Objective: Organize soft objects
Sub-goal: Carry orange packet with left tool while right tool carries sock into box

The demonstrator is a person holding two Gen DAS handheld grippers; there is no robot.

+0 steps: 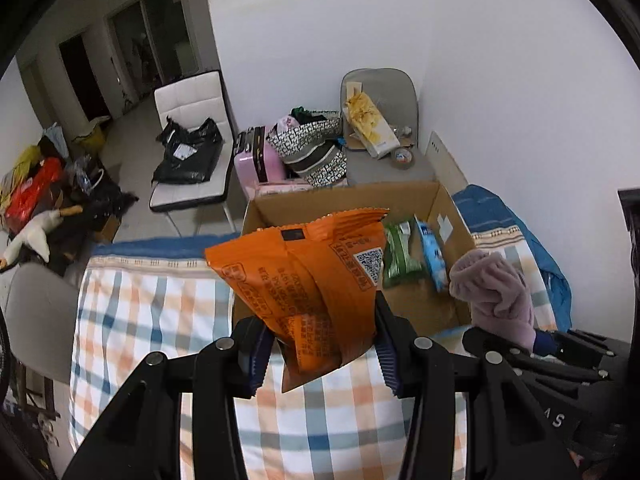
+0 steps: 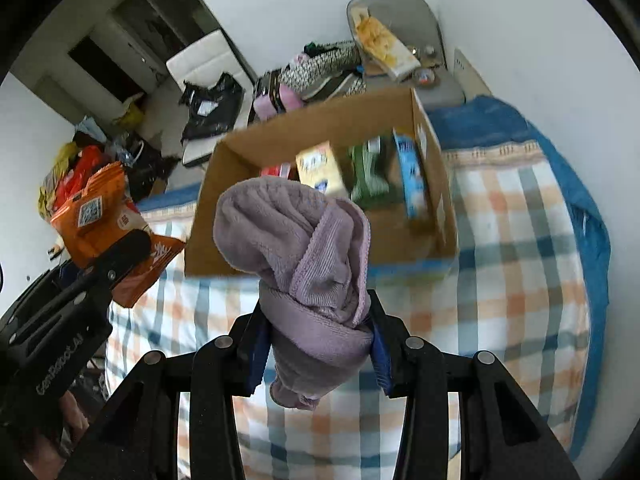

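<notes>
My left gripper (image 1: 320, 344) is shut on an orange snack packet (image 1: 304, 276) and holds it in the air in front of an open cardboard box (image 1: 344, 196) that stands on the bed. My right gripper (image 2: 318, 340) is shut on a bunched lilac fleece cloth (image 2: 296, 240), held up before the same box (image 2: 320, 120). The box holds a green packet (image 1: 400, 256), a blue packet (image 1: 434, 256) and, in the right wrist view, a yellow packet (image 2: 320, 172). The cloth (image 1: 496, 292) shows at the right of the left wrist view, the orange packet (image 2: 104, 216) at the left of the right wrist view.
The bed has a checked orange, blue and white cover (image 1: 160, 312) with a blue blanket (image 2: 560, 152) at the far right. Beyond the bed stand a grey chair (image 1: 384, 92) with a box of snacks, a white chair (image 1: 192, 112) with a black bag, a pink suitcase (image 1: 256, 160) and floor clutter (image 1: 40, 192).
</notes>
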